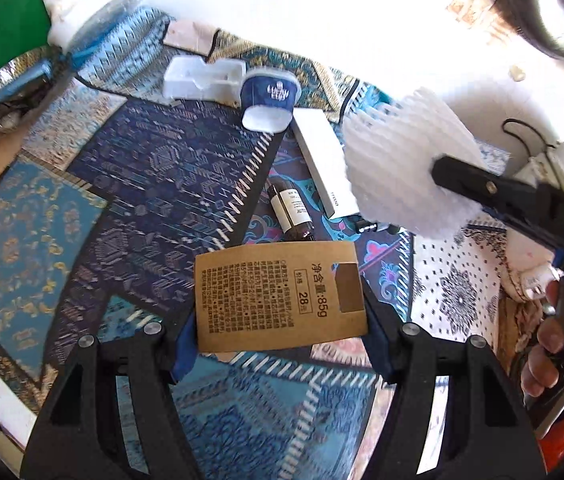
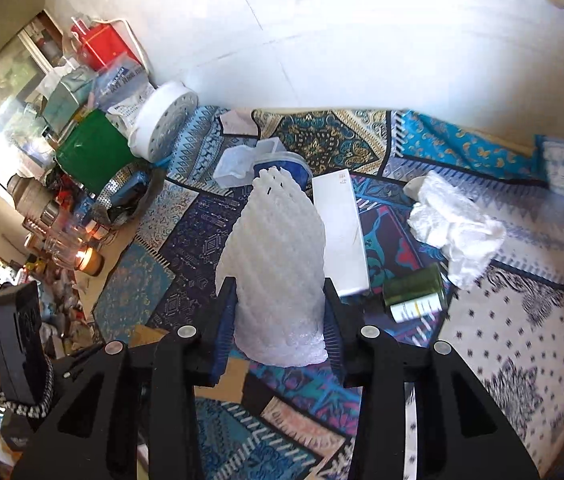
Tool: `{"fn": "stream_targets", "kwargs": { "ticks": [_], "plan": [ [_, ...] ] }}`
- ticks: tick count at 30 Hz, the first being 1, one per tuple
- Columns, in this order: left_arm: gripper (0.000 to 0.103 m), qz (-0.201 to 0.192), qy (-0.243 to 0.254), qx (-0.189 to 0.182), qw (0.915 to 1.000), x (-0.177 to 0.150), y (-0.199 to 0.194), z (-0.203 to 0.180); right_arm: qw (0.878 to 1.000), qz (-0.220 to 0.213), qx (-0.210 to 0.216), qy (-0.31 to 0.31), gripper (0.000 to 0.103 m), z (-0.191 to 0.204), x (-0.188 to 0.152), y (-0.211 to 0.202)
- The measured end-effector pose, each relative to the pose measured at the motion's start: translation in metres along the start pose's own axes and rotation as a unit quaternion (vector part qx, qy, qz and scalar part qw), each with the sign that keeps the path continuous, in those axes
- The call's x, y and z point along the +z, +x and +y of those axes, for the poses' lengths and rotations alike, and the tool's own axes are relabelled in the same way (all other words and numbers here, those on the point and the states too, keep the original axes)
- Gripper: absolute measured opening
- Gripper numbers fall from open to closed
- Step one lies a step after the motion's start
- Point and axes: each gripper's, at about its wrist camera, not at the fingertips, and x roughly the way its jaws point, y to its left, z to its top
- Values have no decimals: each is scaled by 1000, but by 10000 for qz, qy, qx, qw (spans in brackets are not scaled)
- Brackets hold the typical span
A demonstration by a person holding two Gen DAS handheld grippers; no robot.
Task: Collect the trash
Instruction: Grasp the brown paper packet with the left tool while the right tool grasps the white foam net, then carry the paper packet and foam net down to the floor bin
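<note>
My left gripper (image 1: 280, 332) is shut on a brown printed cardboard sleeve (image 1: 278, 296) and holds it above the patterned cloth (image 1: 154, 184). My right gripper (image 2: 278, 320) is shut on a white foam fruit net (image 2: 276, 268); the net also shows in the left wrist view (image 1: 402, 164), at the right. On the cloth lie a long white box (image 2: 340, 232), a small brown bottle (image 1: 290, 212), a green bottle (image 2: 416, 292), crumpled white tissue (image 2: 454, 224), a blue-and-white cup (image 1: 269, 98) and a clear plastic tray (image 1: 202, 78).
At the left edge stand a green canister (image 2: 94, 152), a white perforated lid (image 2: 164, 122), a metal strainer (image 2: 122, 192), a red box (image 2: 102, 46), jars and a lit candle (image 2: 86, 258). A white wall (image 2: 342, 32) stands behind the cloth.
</note>
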Motion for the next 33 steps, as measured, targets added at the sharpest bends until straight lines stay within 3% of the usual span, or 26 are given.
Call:
{"fn": "stream_targets", "kwargs": {
  "ticks": [7,10,16,25,33],
  "plan": [
    [67,-340,489,-162,9981,-28,-64,30,9965,-542,-620,163,36,56,-52,-47],
    [67,-378,764,-318,9959,-49,-90,48,9916,-782,-985,312,36,87,-86,-62],
    [67,-457,1311,-479,9892,-101,-149,79,9832,-1067,-1282,748,36,143,-157,-85],
    [67,-313,1447,-486,9878,-169,-199,109,9820,-810,-1436,920,36,194,-231,-99],
    [67,203,1275,-338,9911,-233,-175,114,9859,-394,-1308,971,36,188,-294,-87]
  ]
}}
